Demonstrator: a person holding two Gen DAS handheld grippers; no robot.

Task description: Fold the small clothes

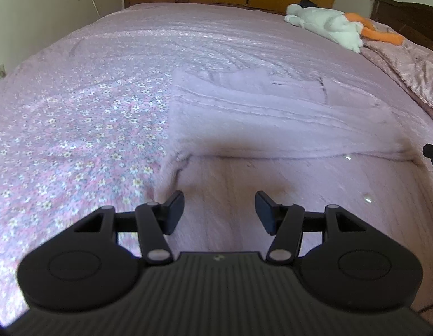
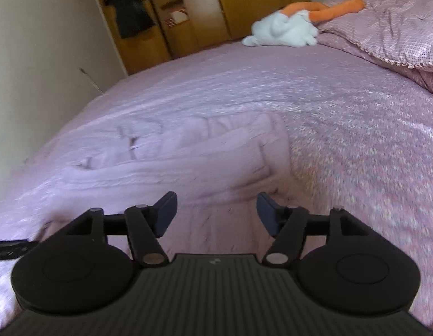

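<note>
Above the pale pink garment (image 1: 272,117) on the bed (image 1: 76,112), left gripper (image 1: 219,212) and right gripper (image 2: 217,212), fingers spread wide, holding nothing.

A bed (image 1: 110,89) with a pink flowered cover carries a pale lilac garment (image 1: 272,117) spread near its middle. A white and orange plush toy (image 1: 328,25) lies by the far edge, beside a rumpled pink quilt (image 2: 390,28).

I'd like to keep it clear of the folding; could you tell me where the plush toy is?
The plush toy lies far across the bed, upper right in both views, beside the bunched quilt, well beyond the pink garment.
</note>
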